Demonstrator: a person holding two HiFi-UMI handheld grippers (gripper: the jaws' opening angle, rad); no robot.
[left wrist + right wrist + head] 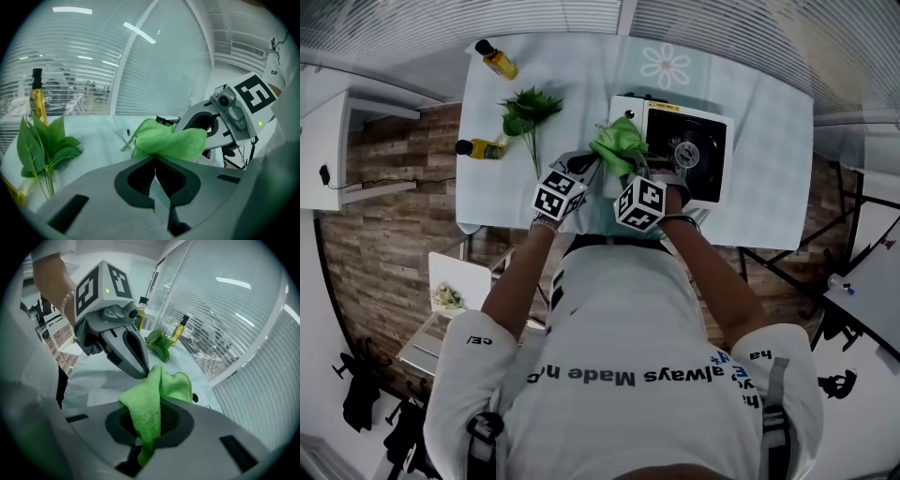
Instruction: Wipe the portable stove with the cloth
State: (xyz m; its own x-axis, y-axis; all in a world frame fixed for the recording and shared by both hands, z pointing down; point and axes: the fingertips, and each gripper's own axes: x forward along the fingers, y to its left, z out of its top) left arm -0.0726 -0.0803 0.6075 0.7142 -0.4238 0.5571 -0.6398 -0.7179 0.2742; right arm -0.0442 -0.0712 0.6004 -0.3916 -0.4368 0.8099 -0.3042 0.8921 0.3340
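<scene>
A bright green cloth [617, 143] hangs in the air between my two grippers, above the left edge of the white portable stove [712, 187] with its black burner top. My left gripper [592, 161] is shut on one end of the cloth [168, 140], pinching it at the jaw tips [154, 158]. My right gripper [639, 171] is shut on the other end, and the cloth [149, 401] runs down through its jaws [149, 427]. In the right gripper view the left gripper [143, 373] touches the cloth's top fold.
A leafy green sprig [525, 112] lies left of the stove on the pale tablecloth [572, 66]. Two bottles of yellow liquid stand at the far left corner [497, 59] and the left edge [483, 148]. A white chair [455, 286] stands below the table's left side.
</scene>
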